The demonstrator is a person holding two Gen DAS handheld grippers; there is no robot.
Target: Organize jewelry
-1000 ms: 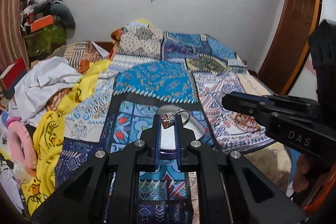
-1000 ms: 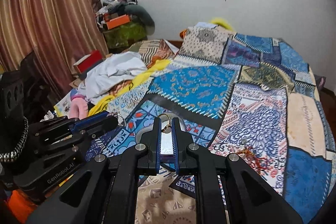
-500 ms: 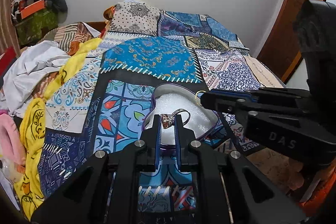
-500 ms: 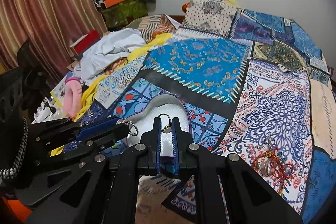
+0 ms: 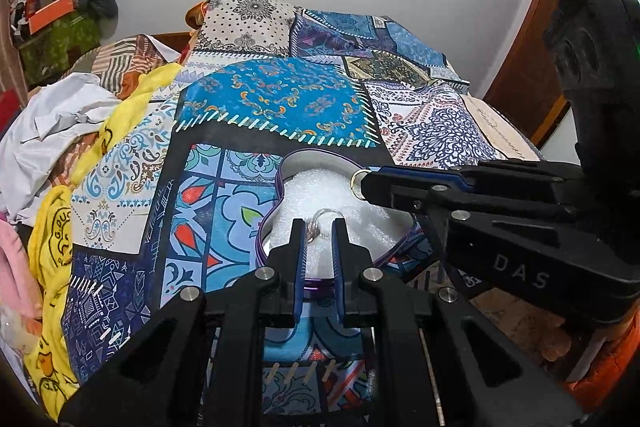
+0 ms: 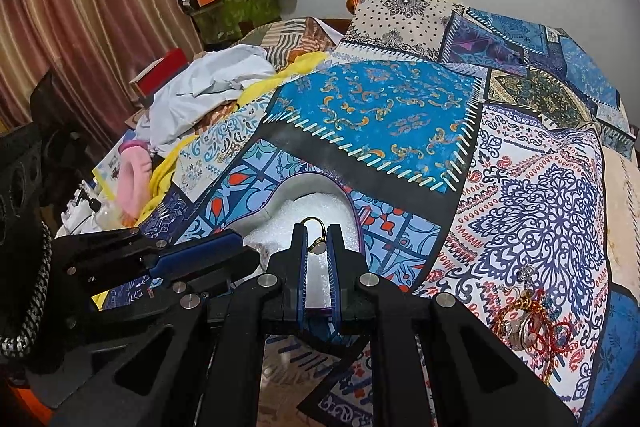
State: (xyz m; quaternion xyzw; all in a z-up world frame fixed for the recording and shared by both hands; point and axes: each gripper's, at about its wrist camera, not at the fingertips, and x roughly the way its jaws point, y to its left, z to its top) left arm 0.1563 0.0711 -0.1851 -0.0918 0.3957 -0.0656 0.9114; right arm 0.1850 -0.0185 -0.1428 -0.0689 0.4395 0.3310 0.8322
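Jaws narrowed on jewelry: the left gripper (image 5: 319,227) pinches a silver ring (image 5: 320,223), the right gripper (image 6: 317,233) a gold ring (image 6: 315,233). Both rings hang directly above the white foam (image 5: 320,191) filling the purple-rimmed heart-shaped box (image 5: 280,183), which rests on the patchwork bedspread (image 6: 380,115). The box lies straight ahead and below each pair of jaws, the two grippers converging nearly equidistant. Remaining jewelry (image 6: 528,323) sits well apart, on the right gripper's side.
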